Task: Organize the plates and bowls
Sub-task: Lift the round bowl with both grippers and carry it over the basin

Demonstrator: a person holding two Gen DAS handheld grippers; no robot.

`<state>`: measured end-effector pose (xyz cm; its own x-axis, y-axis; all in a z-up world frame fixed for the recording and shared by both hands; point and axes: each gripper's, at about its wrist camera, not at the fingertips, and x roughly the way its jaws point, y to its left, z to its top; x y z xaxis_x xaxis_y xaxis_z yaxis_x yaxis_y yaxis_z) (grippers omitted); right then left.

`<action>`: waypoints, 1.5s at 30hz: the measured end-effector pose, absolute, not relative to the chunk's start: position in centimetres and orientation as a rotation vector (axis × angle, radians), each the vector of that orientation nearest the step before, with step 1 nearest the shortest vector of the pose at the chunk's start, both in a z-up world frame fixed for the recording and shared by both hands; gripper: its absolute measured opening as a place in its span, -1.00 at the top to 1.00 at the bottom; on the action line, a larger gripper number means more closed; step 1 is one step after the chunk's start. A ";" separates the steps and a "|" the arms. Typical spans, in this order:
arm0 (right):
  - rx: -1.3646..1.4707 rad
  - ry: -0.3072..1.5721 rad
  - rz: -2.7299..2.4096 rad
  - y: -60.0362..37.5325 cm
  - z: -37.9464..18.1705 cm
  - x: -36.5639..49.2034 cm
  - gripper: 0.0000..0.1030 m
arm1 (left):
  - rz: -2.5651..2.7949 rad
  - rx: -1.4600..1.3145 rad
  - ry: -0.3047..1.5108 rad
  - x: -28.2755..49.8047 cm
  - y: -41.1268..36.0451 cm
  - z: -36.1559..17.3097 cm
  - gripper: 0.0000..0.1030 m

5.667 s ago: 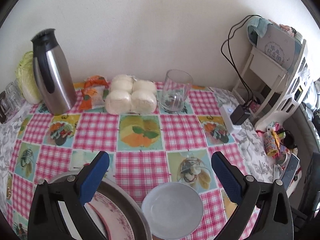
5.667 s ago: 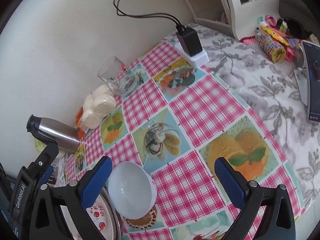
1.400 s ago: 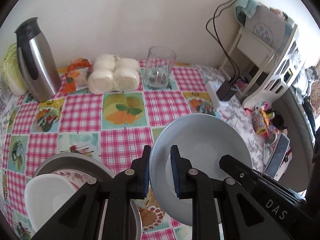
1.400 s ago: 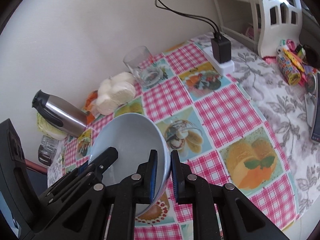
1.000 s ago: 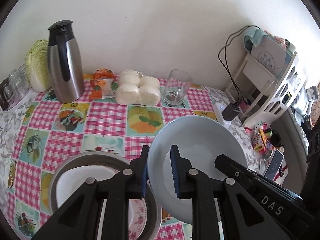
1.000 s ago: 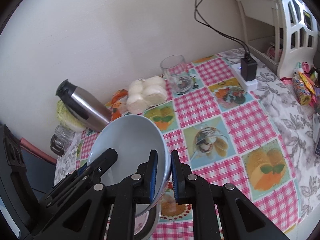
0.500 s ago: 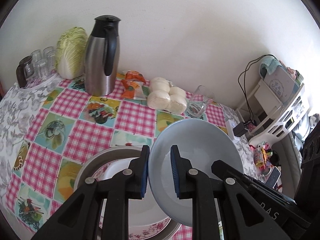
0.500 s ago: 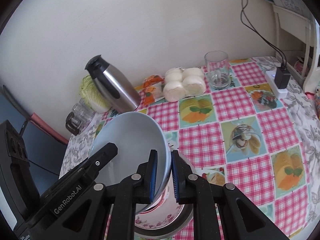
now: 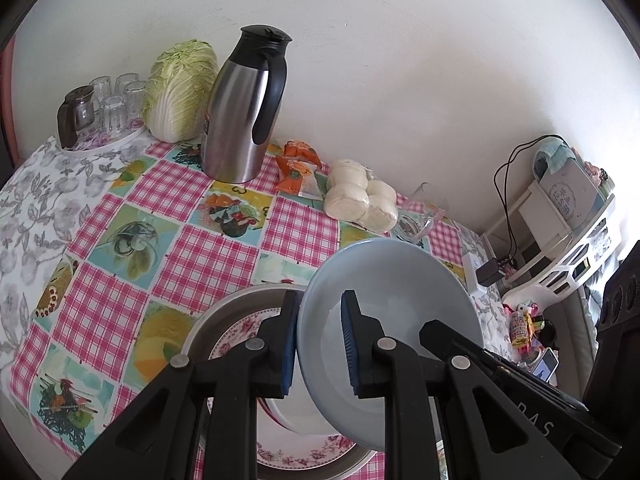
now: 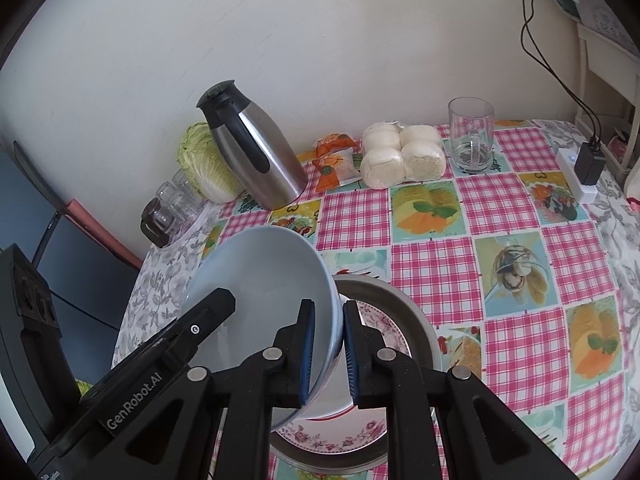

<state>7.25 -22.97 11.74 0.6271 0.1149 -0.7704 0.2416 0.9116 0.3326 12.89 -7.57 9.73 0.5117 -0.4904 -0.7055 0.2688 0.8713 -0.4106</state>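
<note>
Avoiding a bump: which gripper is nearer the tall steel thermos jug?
Left. Left gripper clamps pale blue bowl rim toward the thermos jug; right gripper clamps the far rim.

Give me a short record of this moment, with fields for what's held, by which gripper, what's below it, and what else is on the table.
held: blue bowl, lifted and tilted
left gripper: shut on the bowl's rim
right gripper: shut on the opposite rim
below: flowered plate in a metal pan, with something white on the plate
table: checked cloth
also on table: steel jug, cabbage, buns, glass mug
</note>
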 end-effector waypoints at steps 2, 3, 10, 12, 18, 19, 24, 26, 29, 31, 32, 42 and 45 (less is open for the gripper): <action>0.425 0.904 -0.077 -22.7 11.6 7.4 0.68 | -0.463 -0.269 0.936 13.0 -7.4 9.4 0.61; 0.420 0.907 -0.079 -22.6 11.5 7.4 0.68 | -0.463 -0.274 0.942 13.1 -7.3 9.3 0.61; 0.420 0.935 -0.086 -22.4 10.6 7.7 0.68 | -0.460 -0.280 0.960 13.4 -7.2 8.8 0.61; 0.418 0.940 -0.086 -22.3 10.4 7.7 0.68 | -0.458 -0.279 0.973 13.5 -7.2 8.5 0.61; 0.416 0.965 -0.091 -22.3 9.7 7.9 0.66 | -0.452 -0.255 1.008 13.7 -7.7 7.7 0.57; 0.415 0.971 -0.093 -22.3 9.6 8.0 0.66 | -0.449 -0.248 1.013 13.7 -7.8 7.6 0.56; 0.422 1.002 -0.096 -22.5 8.6 8.2 0.66 | -0.446 -0.241 1.045 14.0 -8.0 6.7 0.55; 0.431 1.015 -0.094 -22.6 8.2 8.3 0.66 | -0.444 -0.241 1.056 14.1 -8.0 6.4 0.55; 0.433 1.027 -0.094 -22.7 7.7 8.4 0.66 | -0.439 -0.236 1.072 14.3 -8.1 6.0 0.55; 0.433 1.036 -0.098 -22.6 7.4 8.5 0.66 | -0.433 -0.232 1.079 14.4 -8.1 5.9 0.55; 0.436 1.041 -0.099 -22.7 7.2 8.5 0.66 | -0.430 -0.230 1.082 14.4 -8.2 5.8 0.55; 0.435 1.069 -0.091 -22.3 6.2 8.8 0.66 | -0.414 -0.226 1.093 14.8 -8.1 5.6 0.46; 0.435 1.069 -0.088 -22.4 6.1 8.8 0.66 | -0.417 -0.228 1.092 14.8 -8.1 5.6 0.46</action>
<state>8.84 -22.36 6.11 0.4860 0.1380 -0.8630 0.2776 0.9119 0.3022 14.77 -8.09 5.57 0.3941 -0.4352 -0.8095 0.2147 0.9000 -0.3794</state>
